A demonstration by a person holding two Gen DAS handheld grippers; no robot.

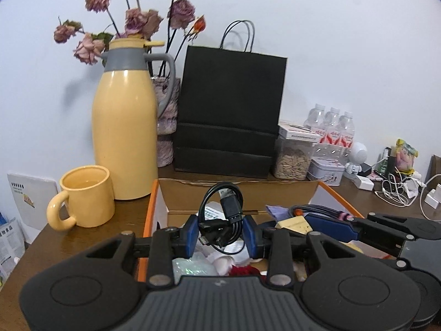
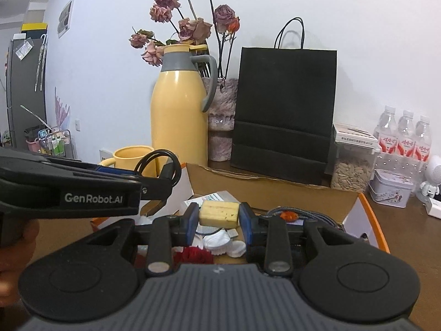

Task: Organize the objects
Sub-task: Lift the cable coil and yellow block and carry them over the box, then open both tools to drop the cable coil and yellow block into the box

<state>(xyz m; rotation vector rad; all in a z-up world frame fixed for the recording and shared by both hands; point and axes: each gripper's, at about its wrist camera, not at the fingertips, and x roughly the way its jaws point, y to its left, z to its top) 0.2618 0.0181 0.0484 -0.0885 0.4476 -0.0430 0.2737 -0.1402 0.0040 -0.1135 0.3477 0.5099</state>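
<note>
On the wooden counter (image 1: 82, 240), a yellow mug (image 1: 85, 195) stands just beside a tall yellow thermos jug (image 1: 124, 127), with a vase of dried roses (image 1: 165, 127) behind. The left hand-held gripper (image 1: 220, 235) clamps a coiled black USB cable (image 1: 223, 220) above the open orange-edged cardboard box (image 1: 239, 190), which holds cotton pads, red fabric and a braided cord. The right hand-held gripper (image 2: 219, 220) pinches a yellow sponge block (image 2: 219, 213) over that box. Further right stand a black paper bag (image 1: 228, 113), a clear jar of seeds (image 1: 293, 160) and a small tin (image 1: 325, 171).
</note>
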